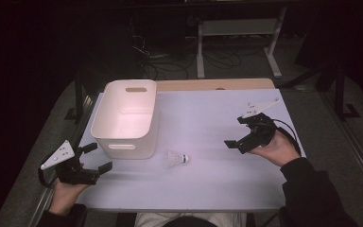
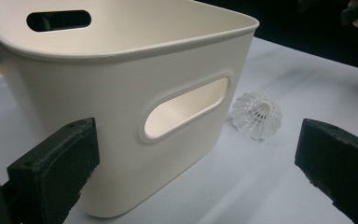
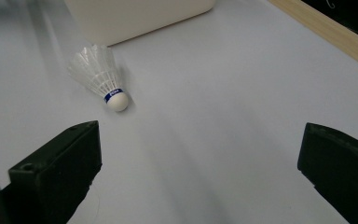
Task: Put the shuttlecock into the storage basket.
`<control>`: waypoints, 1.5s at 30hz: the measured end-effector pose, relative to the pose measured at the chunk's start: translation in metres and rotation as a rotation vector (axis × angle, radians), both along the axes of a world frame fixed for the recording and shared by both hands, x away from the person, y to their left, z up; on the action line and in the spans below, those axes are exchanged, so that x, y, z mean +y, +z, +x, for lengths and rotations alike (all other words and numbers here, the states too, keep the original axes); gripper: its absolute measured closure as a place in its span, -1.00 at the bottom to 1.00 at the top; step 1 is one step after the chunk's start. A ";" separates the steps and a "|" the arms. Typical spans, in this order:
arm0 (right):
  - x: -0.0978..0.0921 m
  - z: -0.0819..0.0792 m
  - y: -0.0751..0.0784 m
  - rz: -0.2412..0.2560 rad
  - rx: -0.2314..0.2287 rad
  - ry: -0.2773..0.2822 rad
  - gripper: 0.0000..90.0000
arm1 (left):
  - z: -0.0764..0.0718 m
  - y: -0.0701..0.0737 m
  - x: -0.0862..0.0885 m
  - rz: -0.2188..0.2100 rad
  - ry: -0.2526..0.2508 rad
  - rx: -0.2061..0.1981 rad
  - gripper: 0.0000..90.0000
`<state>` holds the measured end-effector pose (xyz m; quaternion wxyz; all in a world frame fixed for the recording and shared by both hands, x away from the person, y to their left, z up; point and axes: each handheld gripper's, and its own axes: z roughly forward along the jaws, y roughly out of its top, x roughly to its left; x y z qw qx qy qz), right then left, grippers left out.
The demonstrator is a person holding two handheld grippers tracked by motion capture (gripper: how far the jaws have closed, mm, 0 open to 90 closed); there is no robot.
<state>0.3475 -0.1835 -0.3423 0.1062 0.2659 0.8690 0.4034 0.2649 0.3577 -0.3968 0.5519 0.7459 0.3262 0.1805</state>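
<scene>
Lying just beside the white bin (image 1: 125, 120), the shuttlecock (image 1: 177, 159) sits unobstructed.

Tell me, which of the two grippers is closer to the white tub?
The left gripper. Its open jaws sit just beside the tub's near corner, while the right gripper hangs well off across the table, beyond the shuttlecock.

White bin (image 1: 127, 118); pale table (image 1: 208, 179)

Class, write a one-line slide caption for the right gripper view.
Open right gripper faces a white shuttlecock lying on its side near the white bin.
</scene>
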 end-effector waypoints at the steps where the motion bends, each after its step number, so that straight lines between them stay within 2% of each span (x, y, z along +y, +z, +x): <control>1: 0.001 0.001 0.000 -0.002 0.003 0.003 -1.00 | 0.000 0.000 0.000 0.000 0.000 0.000 -1.00; 22: 0.027 0.015 0.000 -0.068 0.022 0.071 -1.00 | 0.000 0.000 0.000 0.001 -0.003 0.000 -1.00; 29: 0.036 0.020 0.003 -0.079 0.021 0.092 -1.00 | 0.000 0.000 0.000 0.000 -0.001 -0.001 -1.00; 45: 0.057 0.031 -0.003 -0.099 0.037 0.154 -1.00 | -0.001 0.000 0.000 -0.004 -0.002 -0.001 -1.00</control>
